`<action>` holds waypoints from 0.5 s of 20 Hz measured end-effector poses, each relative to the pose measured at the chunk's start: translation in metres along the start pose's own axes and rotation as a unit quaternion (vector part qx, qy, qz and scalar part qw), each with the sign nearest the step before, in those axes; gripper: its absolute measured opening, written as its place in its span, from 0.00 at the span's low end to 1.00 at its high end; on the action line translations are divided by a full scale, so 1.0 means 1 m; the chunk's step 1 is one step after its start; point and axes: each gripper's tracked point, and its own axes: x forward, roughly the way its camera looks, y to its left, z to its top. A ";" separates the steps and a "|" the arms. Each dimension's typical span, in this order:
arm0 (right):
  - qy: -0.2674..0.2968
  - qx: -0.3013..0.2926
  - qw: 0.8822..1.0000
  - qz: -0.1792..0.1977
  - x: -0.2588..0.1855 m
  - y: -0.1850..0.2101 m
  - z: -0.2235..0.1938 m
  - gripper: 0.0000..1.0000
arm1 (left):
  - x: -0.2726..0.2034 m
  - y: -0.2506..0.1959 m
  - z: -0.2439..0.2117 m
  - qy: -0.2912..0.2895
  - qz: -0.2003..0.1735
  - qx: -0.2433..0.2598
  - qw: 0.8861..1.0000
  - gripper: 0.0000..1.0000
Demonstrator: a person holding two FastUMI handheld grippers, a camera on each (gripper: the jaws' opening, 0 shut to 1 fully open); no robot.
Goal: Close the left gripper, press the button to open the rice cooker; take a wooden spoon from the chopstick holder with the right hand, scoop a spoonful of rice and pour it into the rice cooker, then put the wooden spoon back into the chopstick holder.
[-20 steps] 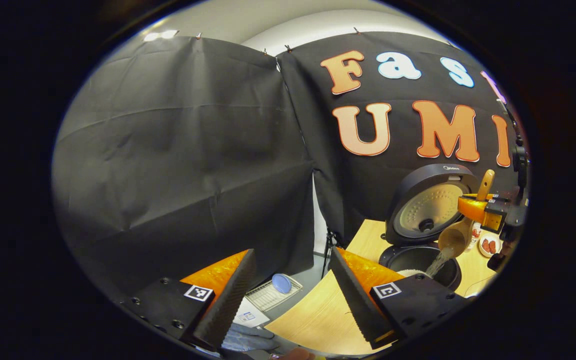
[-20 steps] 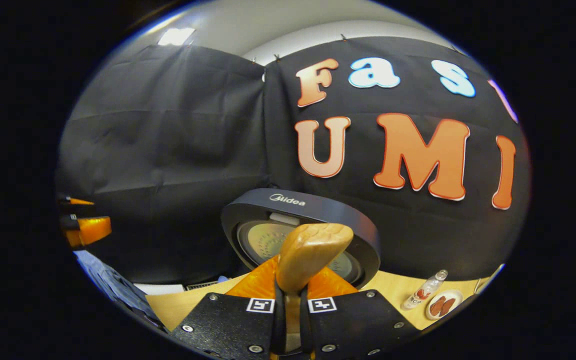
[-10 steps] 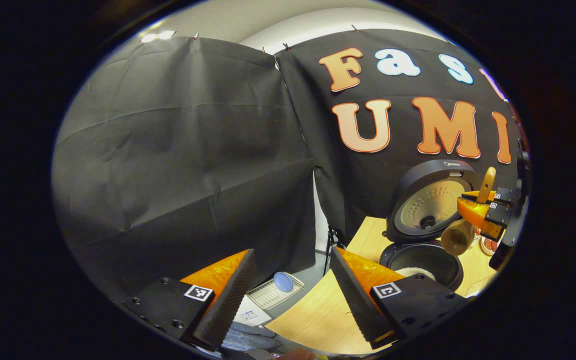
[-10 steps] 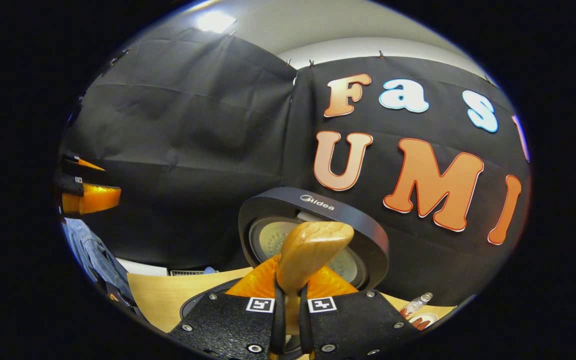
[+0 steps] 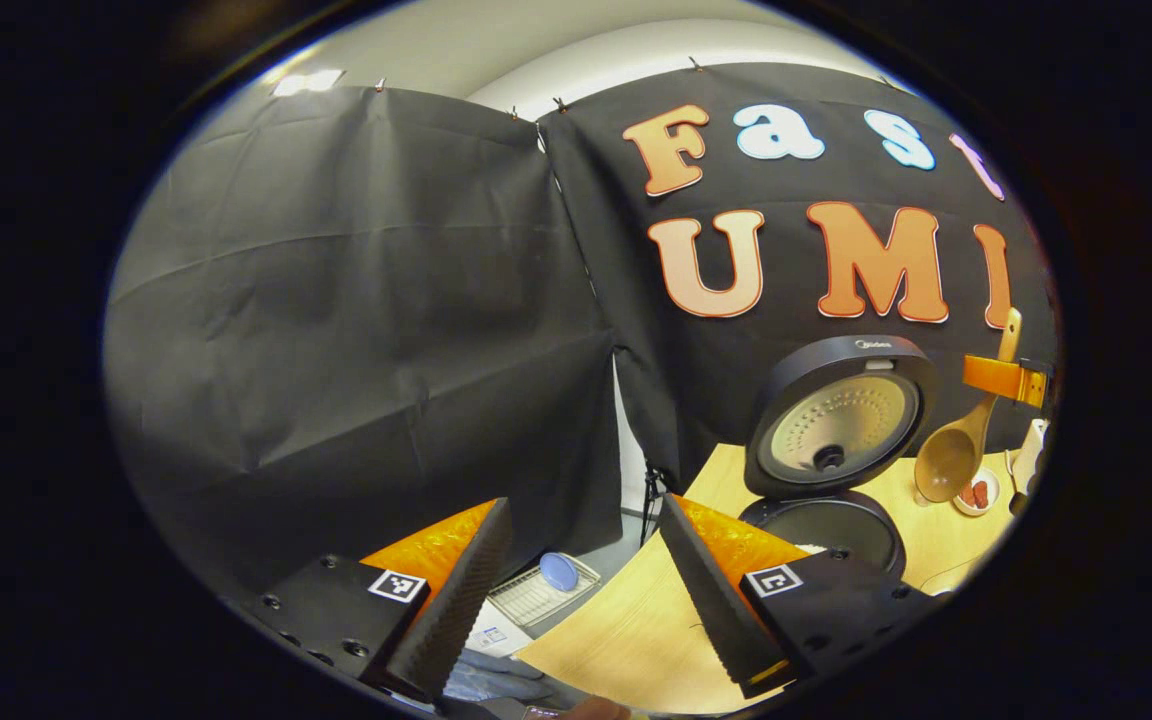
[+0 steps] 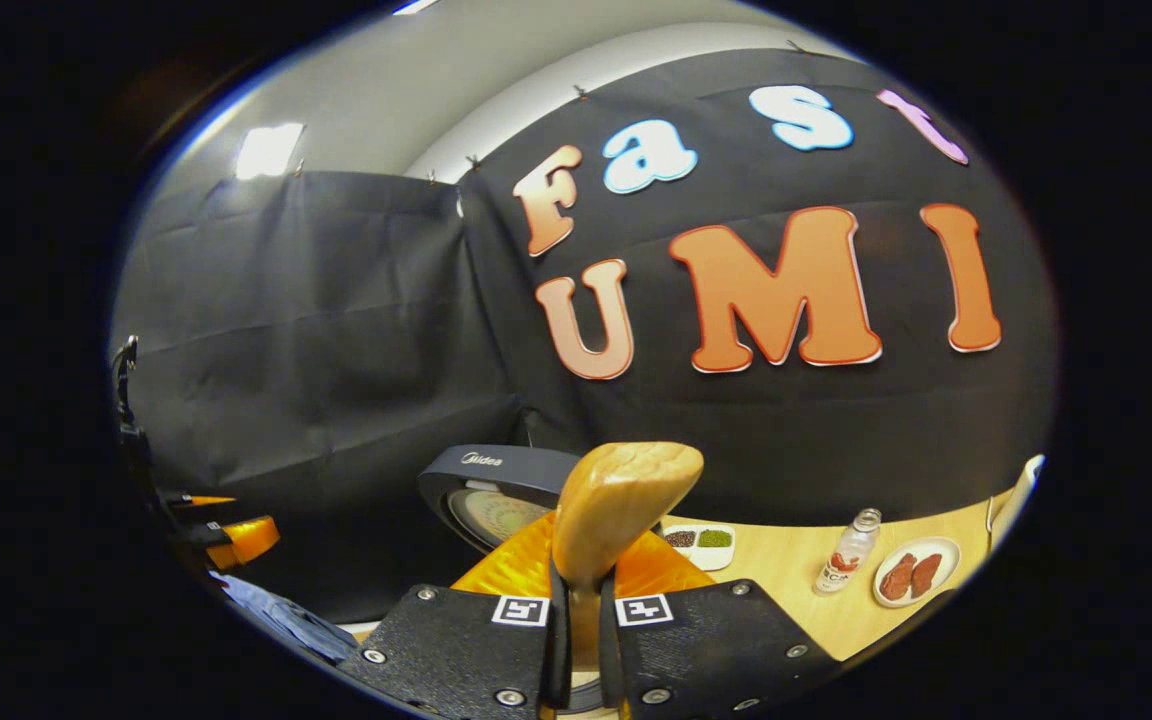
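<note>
The light wooden spoon (image 5: 951, 462), clenched in our right tongs (image 6: 576, 625), has swung clear of the open black round rice cooker (image 5: 829, 470), its pour finished; returning it to the holder remains. Our left tongs (image 5: 581, 585) hang released over the pale wooden counter (image 5: 626, 640). Beyond the right tongs stand a small clear bottle (image 6: 844, 566) and a white plate (image 6: 914, 575).

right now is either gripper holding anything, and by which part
The right gripper holds the wooden spoon by the upper part of its handle, the fingers shut on it. The left gripper is open and holds nothing.
</note>
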 end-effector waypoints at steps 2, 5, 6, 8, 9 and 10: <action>0.002 0.037 0.999 -0.016 -0.016 -0.024 0.002 0.10 | -0.004 -0.013 0.005 -0.005 -0.008 0.004 1.000 1.00; 0.001 0.063 0.997 -0.055 -0.045 -0.070 0.000 0.11 | -0.010 -0.040 0.012 -0.009 -0.024 0.012 1.000 1.00; 0.002 0.066 0.995 -0.069 -0.053 -0.085 -0.001 0.10 | -0.013 -0.048 0.014 -0.010 -0.031 0.014 0.999 1.00; 0.006 0.069 0.993 -0.098 -0.074 -0.115 -0.010 0.10 | -0.017 -0.063 0.018 -0.011 -0.041 0.014 0.999 1.00; 0.007 0.072 0.991 -0.116 -0.087 -0.132 -0.014 0.10 | -0.019 -0.069 0.021 -0.011 -0.046 0.013 0.999 1.00; 0.010 0.074 0.989 -0.130 -0.100 -0.148 -0.019 0.10 | -0.021 -0.076 0.022 -0.011 -0.050 0.013 0.999 1.00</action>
